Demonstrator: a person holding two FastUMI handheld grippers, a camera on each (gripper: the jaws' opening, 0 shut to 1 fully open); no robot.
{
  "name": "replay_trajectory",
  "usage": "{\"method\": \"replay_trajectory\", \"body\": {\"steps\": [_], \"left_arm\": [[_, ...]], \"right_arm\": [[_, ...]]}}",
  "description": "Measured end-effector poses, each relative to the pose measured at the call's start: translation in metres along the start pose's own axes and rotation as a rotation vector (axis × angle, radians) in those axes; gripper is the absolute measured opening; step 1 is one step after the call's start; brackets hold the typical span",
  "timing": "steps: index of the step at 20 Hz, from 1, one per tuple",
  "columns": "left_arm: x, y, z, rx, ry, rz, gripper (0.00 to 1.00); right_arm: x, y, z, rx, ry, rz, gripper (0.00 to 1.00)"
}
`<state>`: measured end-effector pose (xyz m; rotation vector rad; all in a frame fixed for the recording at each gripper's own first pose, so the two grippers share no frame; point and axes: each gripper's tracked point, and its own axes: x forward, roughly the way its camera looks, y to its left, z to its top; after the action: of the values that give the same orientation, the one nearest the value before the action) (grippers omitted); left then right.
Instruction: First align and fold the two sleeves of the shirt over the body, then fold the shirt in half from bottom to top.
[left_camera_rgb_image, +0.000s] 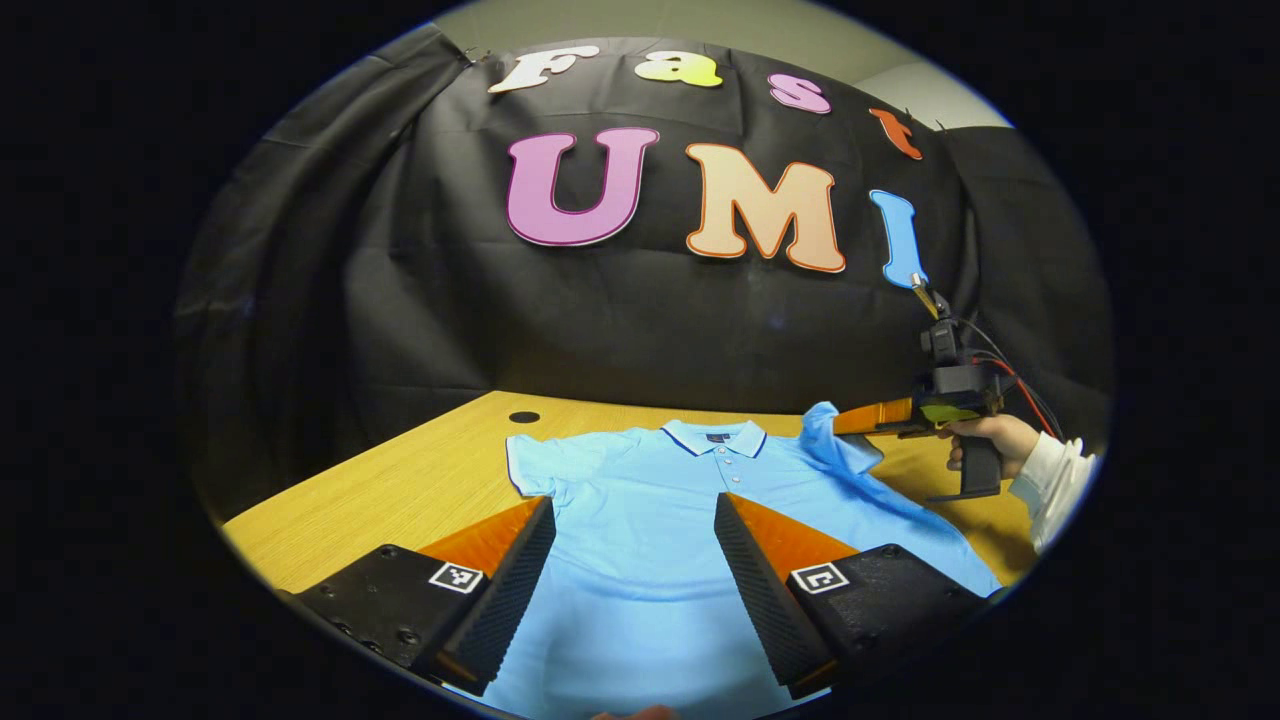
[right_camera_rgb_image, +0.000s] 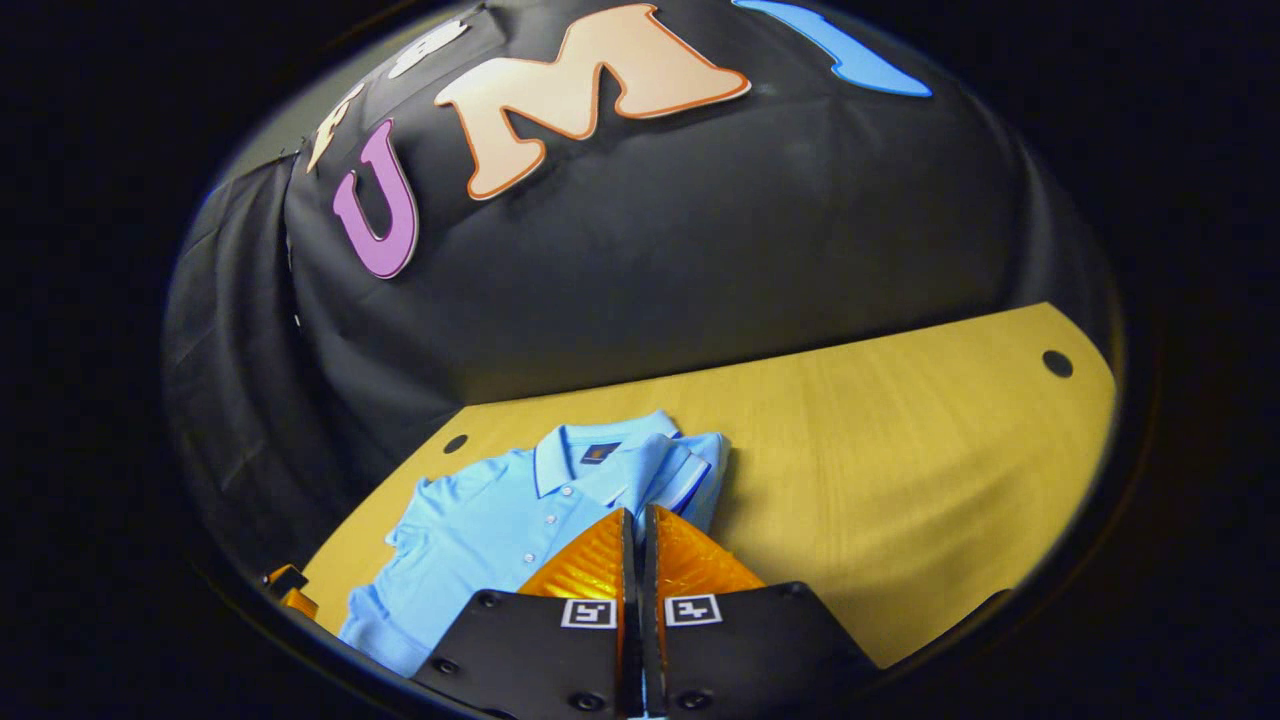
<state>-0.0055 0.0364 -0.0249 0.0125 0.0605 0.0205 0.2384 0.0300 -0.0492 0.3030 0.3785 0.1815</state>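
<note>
The polo shirt (left_camera_rgb_image: 640, 520) lies face up on the wooden desk (left_camera_rgb_image: 400, 490), collar (left_camera_rgb_image: 714, 436) toward the far edge by the black cloth wall, body spread toward the near edge. That flat, buttoned-side-up layout suits the sleeve folds, which come first.

The right sleeve (left_camera_rgb_image: 835, 440) is lifted off the desk and drawn in toward the collar. The right tool (left_camera_rgb_image: 870, 420), held by a hand (left_camera_rgb_image: 985, 440) in a white sleeve, is clenched on that sleeve's cuff; in the right gripper view its fingers meet with light blue cloth pinched between them, and the sleeve (right_camera_rgb_image: 680, 470) bunches beside the collar. By my judgement the first sleeve fold is under way.

The left tool (left_camera_rgb_image: 635, 540) hangs over the shirt's middle, released, fingers wide apart, grasping nothing. The left sleeve (left_camera_rgb_image: 530, 465) lies flat, not yet folded.
</note>
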Motion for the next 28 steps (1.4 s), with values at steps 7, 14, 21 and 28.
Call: {"method": "replay_trajectory", "body": {"steps": [7,14,21,28], "left_arm": [[0.000,0.007,-0.004,-0.010,0.006,0.016,0.95],[0.008,0.003,-0.006,0.006,0.023,-0.019,0.95],[0.032,0.025,-0.001,-0.009,0.073,-0.035,0.95],[0.080,0.077,-0.004,0.035,0.170,-0.035,0.95]], "right_arm": [[0.008,0.038,-0.039,0.074,0.098,0.117,0.06],[-0.005,0.069,-0.048,0.043,0.115,0.207,0.59],[-0.052,0.081,-0.042,-0.090,0.025,0.207,0.98],[-0.125,0.073,-0.054,-0.148,-0.044,0.190,0.98]]}}
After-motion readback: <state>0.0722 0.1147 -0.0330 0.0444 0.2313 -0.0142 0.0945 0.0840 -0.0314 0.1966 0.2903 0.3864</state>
